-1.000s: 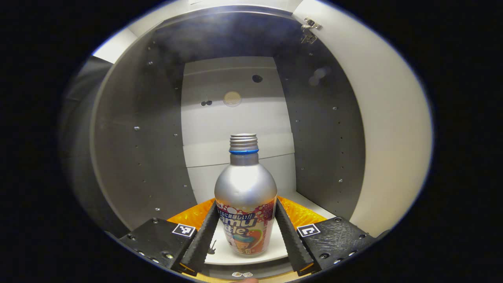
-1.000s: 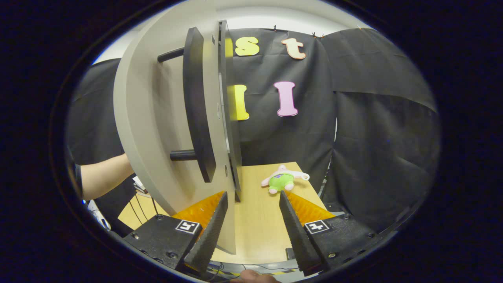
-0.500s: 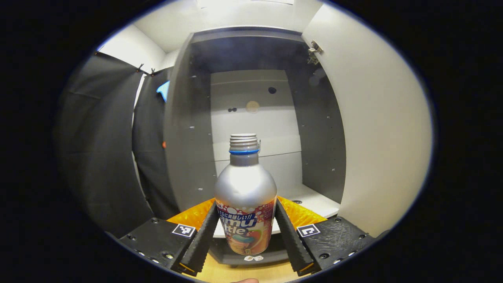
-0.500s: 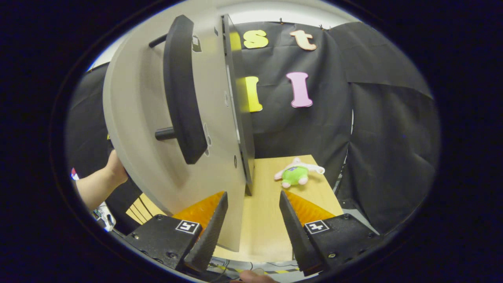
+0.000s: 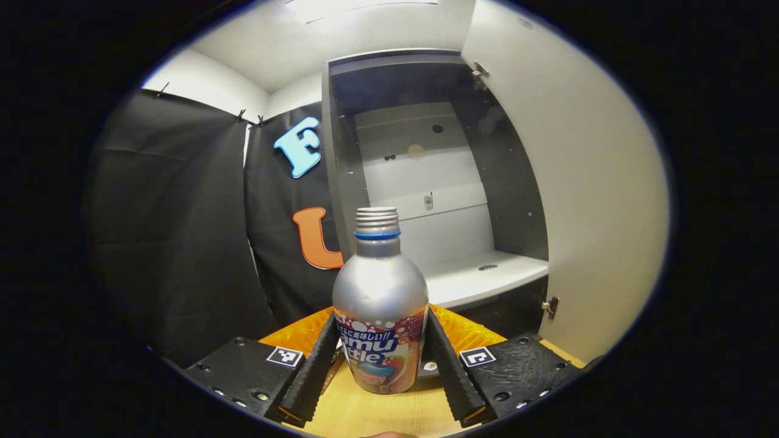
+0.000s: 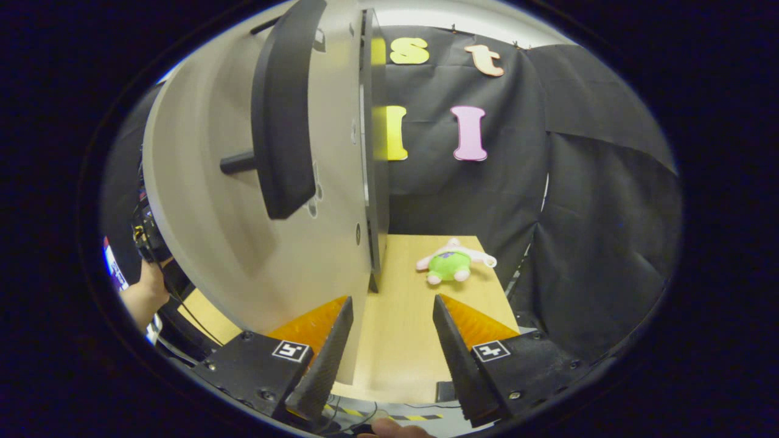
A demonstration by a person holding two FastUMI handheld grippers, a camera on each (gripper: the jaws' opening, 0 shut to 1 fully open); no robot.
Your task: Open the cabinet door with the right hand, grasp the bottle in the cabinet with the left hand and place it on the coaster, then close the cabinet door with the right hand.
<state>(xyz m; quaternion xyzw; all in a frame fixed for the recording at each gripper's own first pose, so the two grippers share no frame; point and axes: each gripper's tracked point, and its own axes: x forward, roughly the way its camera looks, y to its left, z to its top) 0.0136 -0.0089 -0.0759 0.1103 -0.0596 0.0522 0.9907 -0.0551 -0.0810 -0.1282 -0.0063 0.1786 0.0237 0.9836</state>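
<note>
Now the left tongs (image 5: 380, 359) hold the bottle (image 5: 380, 310) upright, with both fingers pressed on its printed lower body. The bottle is out of the cabinet (image 5: 438, 182), above the wooden counter (image 5: 371, 413), and the shelf (image 5: 481, 280) where it belongs is behind it and apart from it. The cabinet door (image 5: 578, 182) stands open at the right side of this view.

The right tongs (image 6: 389, 353) are open and hold nothing. The edge of the cabinet door (image 6: 255, 213) and its black handle (image 6: 283, 109) are just beside the left finger, and I cannot tell if the finger touches the door. A small green plush toy (image 6: 453, 263) lies on the counter (image 6: 401, 316) farther away, well apart from the tongs.

I judge that the step in hand is the carrying of the bottle to the coaster, so the task is about half done. Some things could go wrong from here. The bottle is smooth metal and round, and the grip is low on the body, so it could slip or tilt if the hand turns quickly. If it comes down tilted or on the rim of the coaster, it could fall over. The open door is free, so it could swing by itself and meet the left arm.
</note>
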